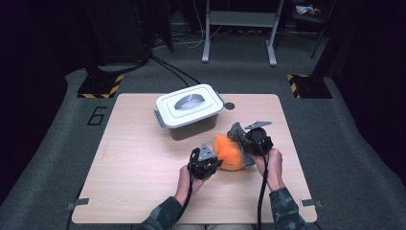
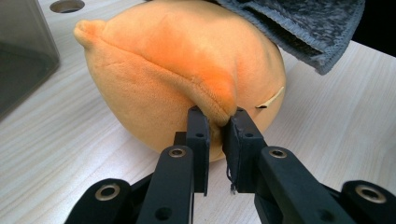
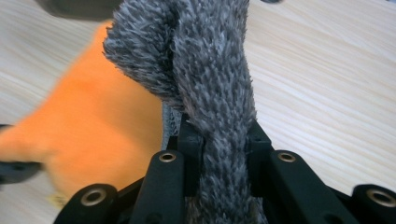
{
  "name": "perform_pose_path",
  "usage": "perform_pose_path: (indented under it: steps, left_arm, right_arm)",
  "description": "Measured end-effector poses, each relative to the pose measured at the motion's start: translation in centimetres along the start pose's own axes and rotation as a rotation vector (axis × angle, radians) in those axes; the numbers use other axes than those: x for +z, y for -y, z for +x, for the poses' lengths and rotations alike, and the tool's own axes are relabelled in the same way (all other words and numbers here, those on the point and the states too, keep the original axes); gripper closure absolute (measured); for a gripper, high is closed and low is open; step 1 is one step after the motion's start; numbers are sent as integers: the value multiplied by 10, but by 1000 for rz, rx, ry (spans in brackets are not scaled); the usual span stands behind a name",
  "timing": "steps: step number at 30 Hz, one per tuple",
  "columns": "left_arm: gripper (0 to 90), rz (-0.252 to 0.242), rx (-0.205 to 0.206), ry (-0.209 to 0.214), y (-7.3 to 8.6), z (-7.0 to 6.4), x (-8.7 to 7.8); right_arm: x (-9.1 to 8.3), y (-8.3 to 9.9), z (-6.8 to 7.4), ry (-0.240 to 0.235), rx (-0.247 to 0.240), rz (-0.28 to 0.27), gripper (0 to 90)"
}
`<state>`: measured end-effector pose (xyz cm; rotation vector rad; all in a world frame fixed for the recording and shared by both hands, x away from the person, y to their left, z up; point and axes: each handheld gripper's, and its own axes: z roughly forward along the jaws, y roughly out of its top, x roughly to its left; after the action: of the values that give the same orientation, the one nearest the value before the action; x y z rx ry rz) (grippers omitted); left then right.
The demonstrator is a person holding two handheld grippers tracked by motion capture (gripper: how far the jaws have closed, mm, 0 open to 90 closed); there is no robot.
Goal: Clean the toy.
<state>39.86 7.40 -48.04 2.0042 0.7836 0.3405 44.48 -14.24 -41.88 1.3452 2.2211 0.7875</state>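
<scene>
At centre right of the high view, the orange plush (image 1: 229,152) lies on the desk (image 1: 139,163). The left tool (image 2: 216,122) pinches its seam; the right tool (image 3: 219,140) pinches the grey cloth (image 3: 210,70) draped over it.

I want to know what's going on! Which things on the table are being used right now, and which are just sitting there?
Being used:
- orange plush toy, pinched at its seam by the left gripper
- grey fuzzy cloth, clamped in the right gripper, draped against the toy

Just sitting there:
- lidded plastic box, closed, behind the toy
- table
</scene>
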Motion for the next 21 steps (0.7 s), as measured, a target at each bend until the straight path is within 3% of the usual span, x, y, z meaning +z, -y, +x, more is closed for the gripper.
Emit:
perform_pose_path:
  steps: [9, 14, 21]
  left_arm:
    - [805, -1, -7, 3, 1, 0, 1]
    - [804, -5, -15, 6, 1, 1, 1]
    - [804, -3, -9, 7, 1, 4, 0]
  right_arm:
    - [13, 18, -23, 18, 63, 36, 745]
    - [28, 32, -37, -10, 148, 90, 745]
    - [42, 47, -48, -10, 178, 137, 744]
